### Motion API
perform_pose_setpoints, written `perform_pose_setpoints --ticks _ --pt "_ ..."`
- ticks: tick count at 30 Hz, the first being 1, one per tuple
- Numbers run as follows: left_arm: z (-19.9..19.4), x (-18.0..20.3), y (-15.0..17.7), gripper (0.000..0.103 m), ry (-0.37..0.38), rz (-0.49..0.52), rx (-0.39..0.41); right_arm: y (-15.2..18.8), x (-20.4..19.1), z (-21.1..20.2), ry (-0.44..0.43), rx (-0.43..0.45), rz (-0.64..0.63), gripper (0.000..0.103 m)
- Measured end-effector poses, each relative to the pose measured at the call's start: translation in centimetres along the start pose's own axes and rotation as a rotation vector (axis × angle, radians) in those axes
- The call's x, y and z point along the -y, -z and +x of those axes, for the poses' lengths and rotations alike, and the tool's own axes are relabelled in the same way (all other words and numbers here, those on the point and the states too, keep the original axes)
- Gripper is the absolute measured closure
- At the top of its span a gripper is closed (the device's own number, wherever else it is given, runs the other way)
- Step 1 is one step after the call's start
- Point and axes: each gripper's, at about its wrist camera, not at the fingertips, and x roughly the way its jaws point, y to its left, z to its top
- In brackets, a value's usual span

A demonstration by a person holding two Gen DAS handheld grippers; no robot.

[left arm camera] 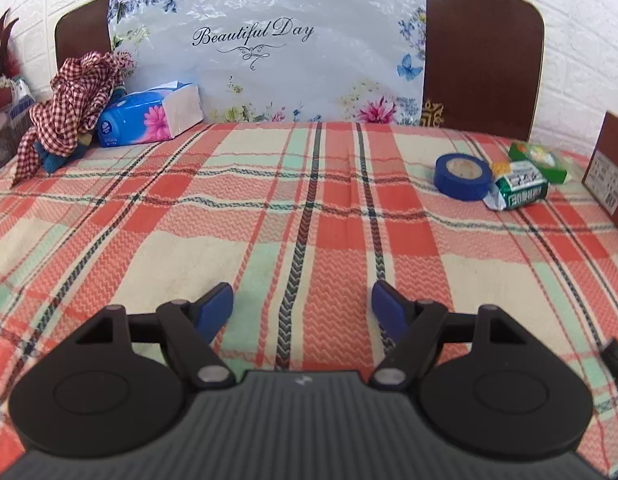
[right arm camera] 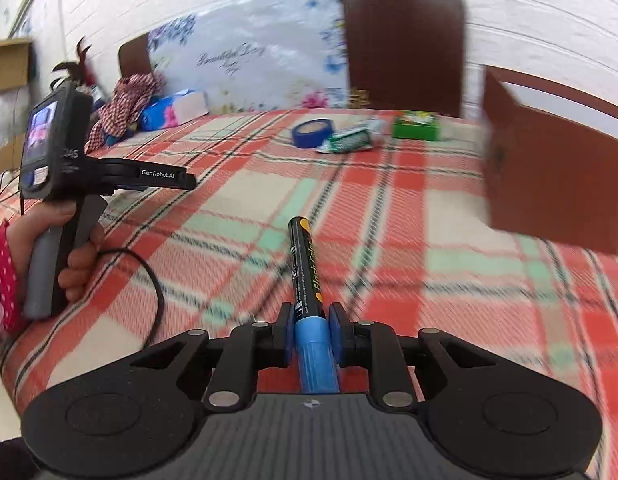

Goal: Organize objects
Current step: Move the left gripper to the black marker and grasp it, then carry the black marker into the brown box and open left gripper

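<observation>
The right gripper clamps a marker by its blue end, both blue pads pressed against the barrel; the black body, lettered in yellow, points forward over a plaid cloth. The right wrist view is smeared by motion.

To that gripper's left, a hand grasps the handle of the left gripper, seen side-on there, its screen lit. In its own view, the left gripper stands wide apart, nothing between its blue pads, above the cloth.

Ahead and right of the left gripper lie a roll of blue tape, a crumpled green packet touching the tape's right side, and a green box just behind the packet. From the right gripper the same three sit far ahead in a row: tape, packet, box.

A brown carton stands ahead and right of the right gripper, its open top visible; in the left wrist view only its labelled edge shows at far right.

Far ahead and left of the left gripper rest a blue tissue pack and a red checked rag draped beside it, touching. Behind them a floral sheet reading "Beautiful Day" hangs on a dark headboard.
</observation>
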Motion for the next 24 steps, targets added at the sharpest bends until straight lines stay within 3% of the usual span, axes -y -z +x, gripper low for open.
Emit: perform_pose_setpoints --ticks 2,7,11,14,15,16,17,21,24 --pt "-1.0 1.1 -0.5 0.027 0.053 -0.013 -0.058 0.5 0.6 -0.6 0.011 0.011 0.029 0.084" --pt "-4.6 6.3 -1.3 0.031 0.392 -0.150 -0.247 0.6 1.3 -0.2 -0.007 0.032 0.090 0.084" --pt "-4.3 11.2 -0.2 0.031 0.527 -0.186 -0.465 0.9 3.2 -0.1 -0.085 0.042 0.235 0.084" --pt "-4.7 13.5 0.0 0.030 0.503 -0.155 -0.459 1.4 4.9 -0.2 -0.159 0.059 0.351 0.084" --pt "-4.8 14.0 0.1 0.040 0.510 -0.149 -0.459 1.5 5.2 -0.3 -0.173 0.067 0.370 0.084" --pt "-4.8 14.5 0.1 0.066 0.524 -0.139 -0.460 1.6 5.4 -0.3 -0.181 0.079 0.379 0.084" --pt "-4.6 15.0 0.1 0.078 0.537 -0.122 -0.479 1.6 5.5 -0.5 -0.187 0.096 0.382 0.084" --pt "-5.2 15.8 -1.5 0.082 0.592 -0.129 -0.477 1.0 5.7 -1.5 -0.173 0.165 0.357 0.084" --pt "-6.8 17.3 -4.8 0.085 0.653 -0.091 -0.396 -0.8 5.9 -2.5 -0.141 0.264 0.319 0.084"
